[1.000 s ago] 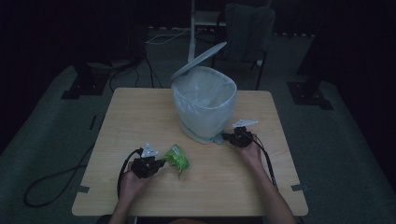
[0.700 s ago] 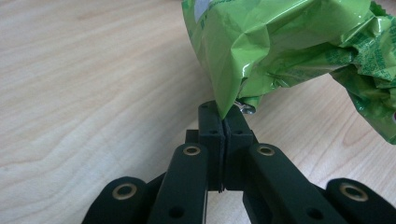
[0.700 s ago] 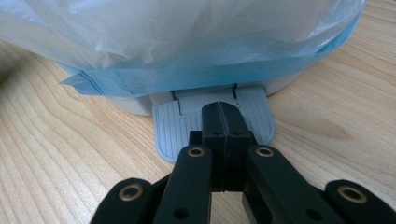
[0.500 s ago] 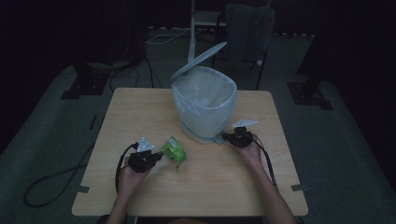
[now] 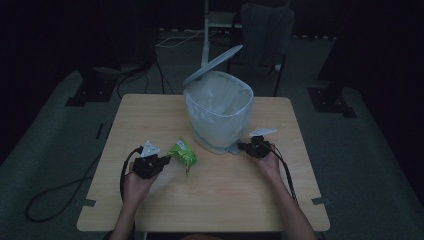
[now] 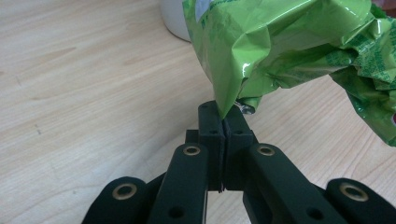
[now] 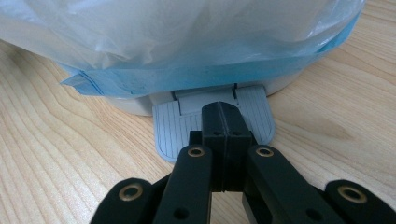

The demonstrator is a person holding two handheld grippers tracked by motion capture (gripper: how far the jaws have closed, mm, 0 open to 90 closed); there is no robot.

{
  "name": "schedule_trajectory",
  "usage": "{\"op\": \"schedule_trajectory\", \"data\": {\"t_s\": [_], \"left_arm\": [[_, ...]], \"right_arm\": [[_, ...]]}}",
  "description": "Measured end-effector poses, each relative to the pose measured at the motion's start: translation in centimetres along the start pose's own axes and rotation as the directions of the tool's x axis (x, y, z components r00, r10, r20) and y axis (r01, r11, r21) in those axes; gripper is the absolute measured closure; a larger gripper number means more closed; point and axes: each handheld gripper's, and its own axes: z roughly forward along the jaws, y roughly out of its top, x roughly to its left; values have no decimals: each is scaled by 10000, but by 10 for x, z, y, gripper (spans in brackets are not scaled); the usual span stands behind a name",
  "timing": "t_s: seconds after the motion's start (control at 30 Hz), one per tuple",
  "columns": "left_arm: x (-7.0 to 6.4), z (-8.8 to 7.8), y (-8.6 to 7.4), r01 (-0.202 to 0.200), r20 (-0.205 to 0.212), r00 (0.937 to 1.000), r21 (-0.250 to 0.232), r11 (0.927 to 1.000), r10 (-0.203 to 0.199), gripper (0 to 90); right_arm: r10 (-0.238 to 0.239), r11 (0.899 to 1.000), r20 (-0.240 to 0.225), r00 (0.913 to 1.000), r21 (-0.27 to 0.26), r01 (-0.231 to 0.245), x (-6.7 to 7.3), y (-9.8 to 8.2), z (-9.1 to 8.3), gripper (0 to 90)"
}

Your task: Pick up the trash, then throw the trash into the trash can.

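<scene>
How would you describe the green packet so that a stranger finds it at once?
Start at the white pedal bin on the wooden table. Toward its front left hangs a crumpled, glossy green foil packet, pinched by the left claw. Nothing else there is green.

Beneath the left hand-held gripper and the right hand-held gripper, a pale wooden desk. Well beyond the right one, a dark chair beside a white pole. Farther out on either side, 2 black stand bases on the floor.
</scene>
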Motion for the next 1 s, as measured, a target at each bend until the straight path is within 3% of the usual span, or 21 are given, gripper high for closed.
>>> {"op": "schedule_trajectory", "data": {"t_s": [1.0], "left_arm": [[6,-17,27,-159,-161,9998,-710,9973,148,890]], "right_arm": [[62,10000,-59,10000,-16,-62,-1,-1,-1,900]]}}
